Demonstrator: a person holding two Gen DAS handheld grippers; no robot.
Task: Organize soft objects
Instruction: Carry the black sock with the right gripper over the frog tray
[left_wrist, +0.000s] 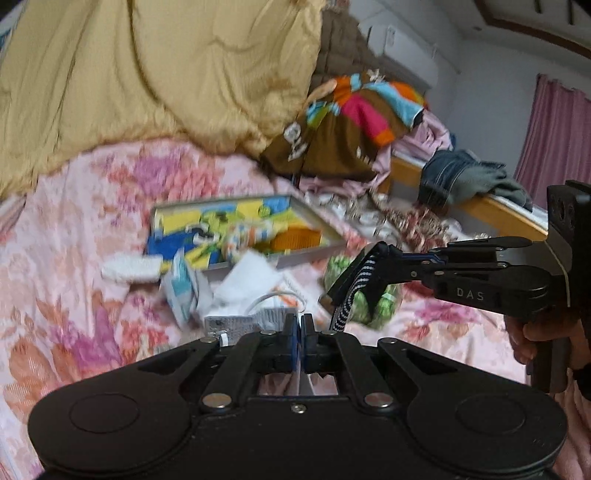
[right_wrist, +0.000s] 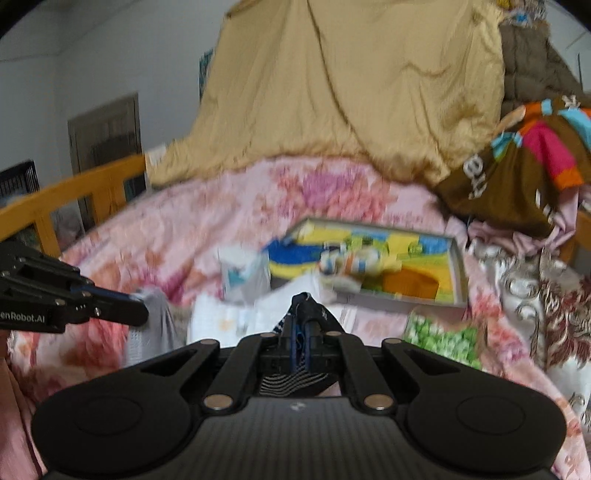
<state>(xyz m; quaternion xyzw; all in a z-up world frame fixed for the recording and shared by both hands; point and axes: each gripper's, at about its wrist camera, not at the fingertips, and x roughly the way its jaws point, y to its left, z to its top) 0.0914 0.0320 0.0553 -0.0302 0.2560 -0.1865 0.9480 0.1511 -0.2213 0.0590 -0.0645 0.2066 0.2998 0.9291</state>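
Over a bed with a pink floral cover (left_wrist: 92, 229), my left gripper (left_wrist: 300, 323) is shut on a pale grey knitted cloth (left_wrist: 236, 325). The right wrist view shows that cloth (right_wrist: 155, 325) hanging from the left gripper (right_wrist: 138, 306) at the left edge. My right gripper (right_wrist: 303, 325) is shut on a navy sock with white stripes (right_wrist: 288, 380). From the left wrist view the right gripper (left_wrist: 365, 273) is at the right, with the striped sock (left_wrist: 345, 306) dangling from it. A hand (left_wrist: 535, 336) holds its handle.
A shallow grey box (left_wrist: 314, 254) of colourful items lies mid-bed, with white packets and papers (left_wrist: 251, 280) in front. Nearby are a green patterned bundle (left_wrist: 388, 306), a beige quilt (left_wrist: 147, 74), a brown multicoloured garment (left_wrist: 343, 122), and jeans (left_wrist: 454, 177) on the wooden rail (left_wrist: 509, 214).
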